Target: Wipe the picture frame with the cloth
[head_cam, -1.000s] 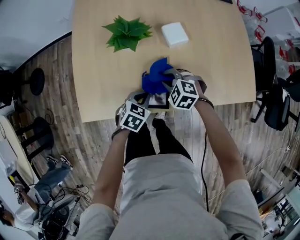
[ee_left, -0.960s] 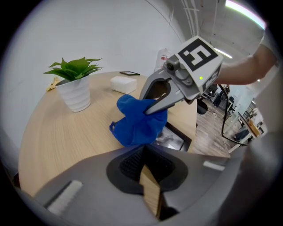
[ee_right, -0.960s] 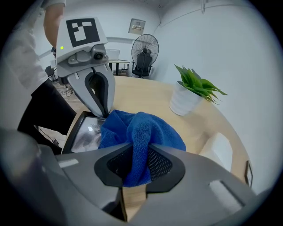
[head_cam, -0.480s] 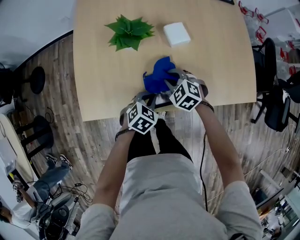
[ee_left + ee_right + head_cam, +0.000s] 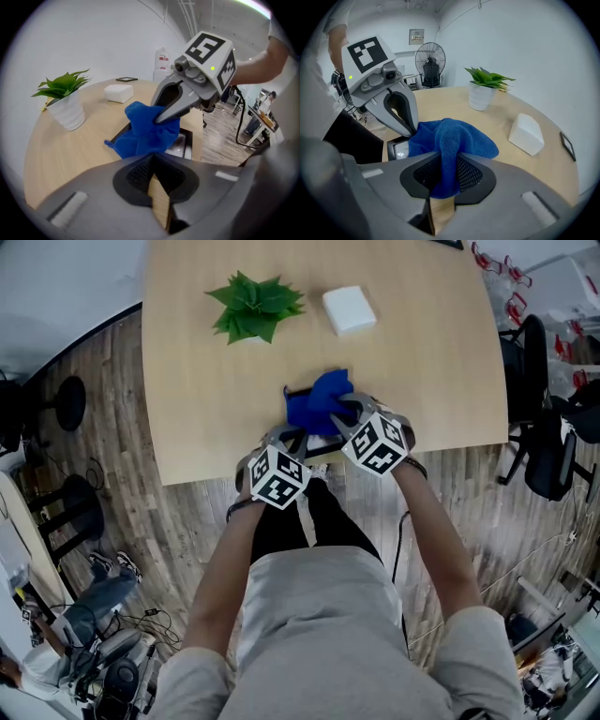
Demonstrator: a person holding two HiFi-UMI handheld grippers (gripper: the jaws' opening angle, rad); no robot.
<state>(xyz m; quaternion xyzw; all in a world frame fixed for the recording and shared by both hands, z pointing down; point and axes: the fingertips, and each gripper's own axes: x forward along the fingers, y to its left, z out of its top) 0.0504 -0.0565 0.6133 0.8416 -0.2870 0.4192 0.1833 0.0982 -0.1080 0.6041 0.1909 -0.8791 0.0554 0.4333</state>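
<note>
A rounded light wooden counter (image 5: pixel 206 381) is standing on a grey-brown plank floor (image 5: pixel 112 427). Black office chairs (image 5: pixel 548 451) are sitting to its right, and a black pedestal fan (image 5: pixel 430 63) is standing by plain white walls (image 5: pixel 93 37).

The blue cloth (image 5: pixel 454 136) is soft and bunched up, with one fold pinched in the right gripper (image 5: pixel 445 161). It sits on the black picture frame (image 5: pixel 185 140). The frame lies flat near the edge of the wooden table (image 5: pixel 206 427) and is mostly covered.
</note>
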